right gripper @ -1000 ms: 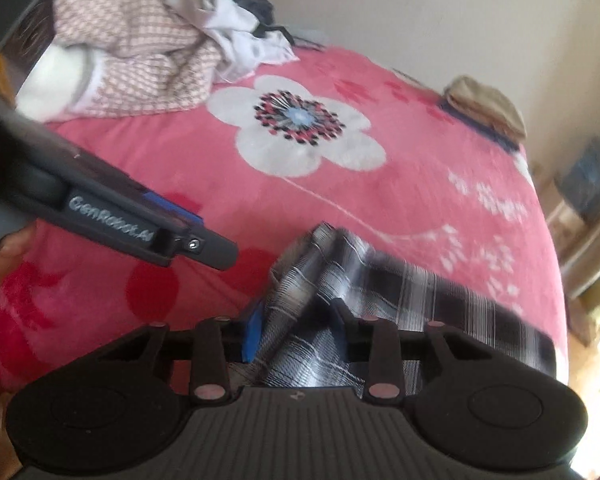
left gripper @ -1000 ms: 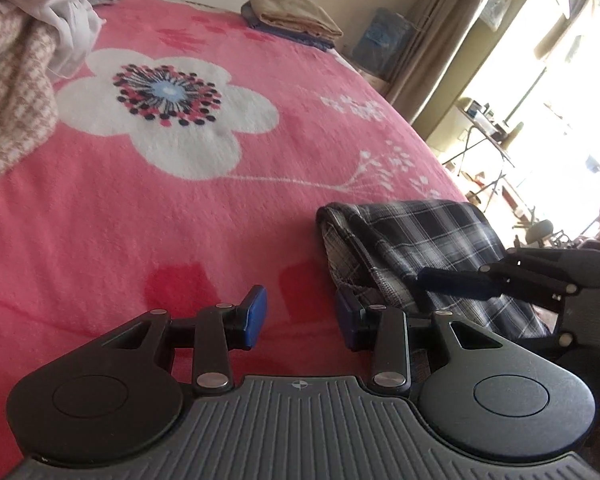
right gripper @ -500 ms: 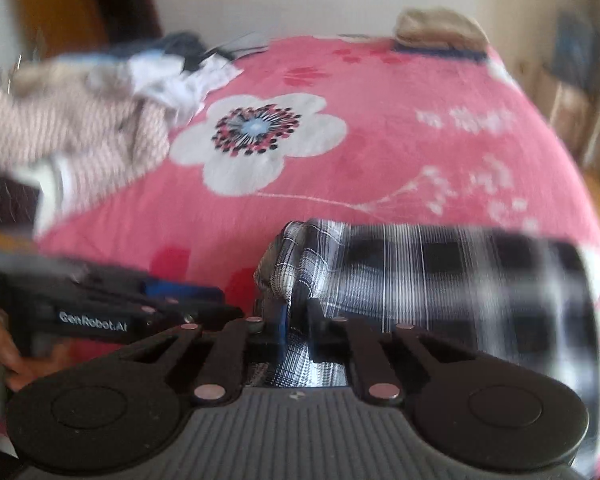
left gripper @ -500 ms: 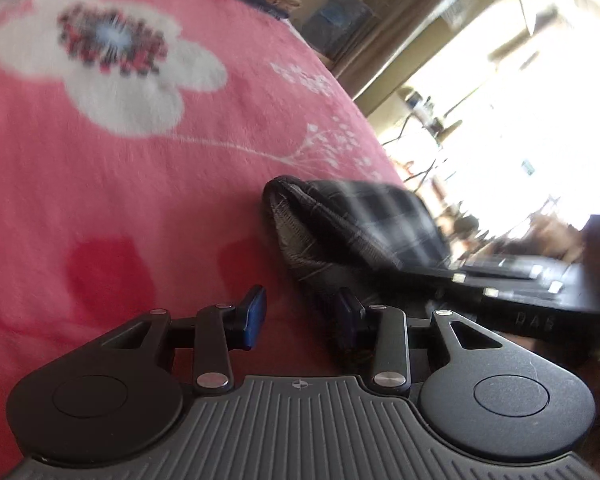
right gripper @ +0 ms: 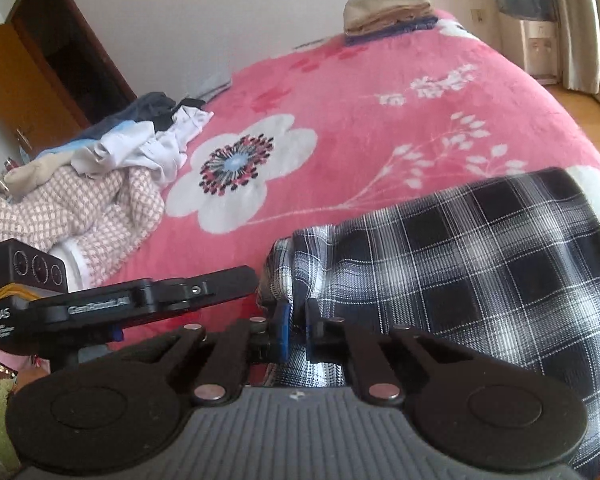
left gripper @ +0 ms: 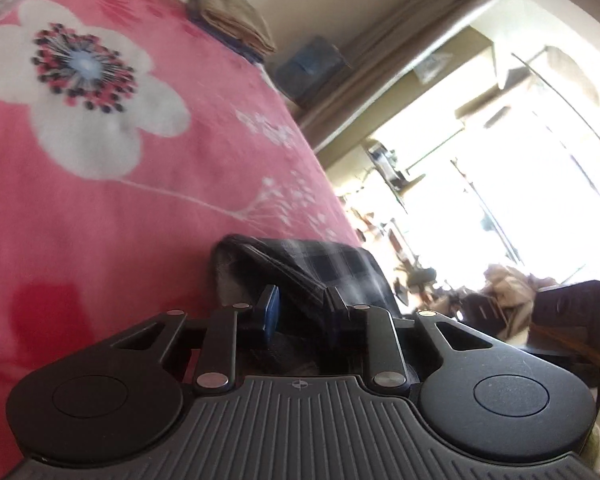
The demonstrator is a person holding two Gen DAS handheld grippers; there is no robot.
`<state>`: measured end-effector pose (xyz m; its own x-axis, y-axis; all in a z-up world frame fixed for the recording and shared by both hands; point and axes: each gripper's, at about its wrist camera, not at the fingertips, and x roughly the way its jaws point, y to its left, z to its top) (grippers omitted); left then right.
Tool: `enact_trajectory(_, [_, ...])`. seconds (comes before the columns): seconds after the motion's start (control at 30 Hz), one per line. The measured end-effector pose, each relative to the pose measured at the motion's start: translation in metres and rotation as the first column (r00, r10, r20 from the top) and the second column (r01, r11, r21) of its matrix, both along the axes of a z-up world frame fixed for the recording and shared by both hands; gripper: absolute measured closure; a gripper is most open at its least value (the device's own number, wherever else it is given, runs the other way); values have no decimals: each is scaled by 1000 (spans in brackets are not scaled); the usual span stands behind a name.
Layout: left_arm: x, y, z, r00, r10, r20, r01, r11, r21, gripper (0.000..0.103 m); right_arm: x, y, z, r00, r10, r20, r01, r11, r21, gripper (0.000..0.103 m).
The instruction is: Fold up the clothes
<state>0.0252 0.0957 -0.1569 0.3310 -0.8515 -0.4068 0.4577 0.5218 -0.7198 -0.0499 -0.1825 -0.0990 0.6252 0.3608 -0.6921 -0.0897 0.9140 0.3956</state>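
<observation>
Now the plaid garment [right gripper: 480,264] lies folded at the bed's near edge, the right gripper [right gripper: 296,326] clamped on its rolled end and the left gripper [left gripper: 300,314] apart astride the same end. To carry the fold cleanly, I judge both should pinch all layers evenly. The pink blanket [right gripper: 340,92] bears a clothes heap [right gripper: 100,184] and a folded stack [right gripper: 388,10]; a curtain [left gripper: 400,52] hangs beyond.
</observation>
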Motion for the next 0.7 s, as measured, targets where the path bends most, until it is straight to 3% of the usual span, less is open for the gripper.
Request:
enact_trajectory(0.3, [1, 0, -7, 999, -7, -42, 9, 999, 51, 79, -2, -13, 4, 999, -38, 22, 37, 998, 43, 96])
enact_trajectory(0.57, [2, -1, -12, 996, -26, -88, 32, 997, 71, 71, -2, -18, 1, 999, -48, 22, 46, 996, 73, 96])
enact_trajectory(0.7, [3, -11, -13, 997, -34, -75, 39, 996, 79, 72, -3, -18, 1, 999, -48, 24, 46, 996, 77, 96])
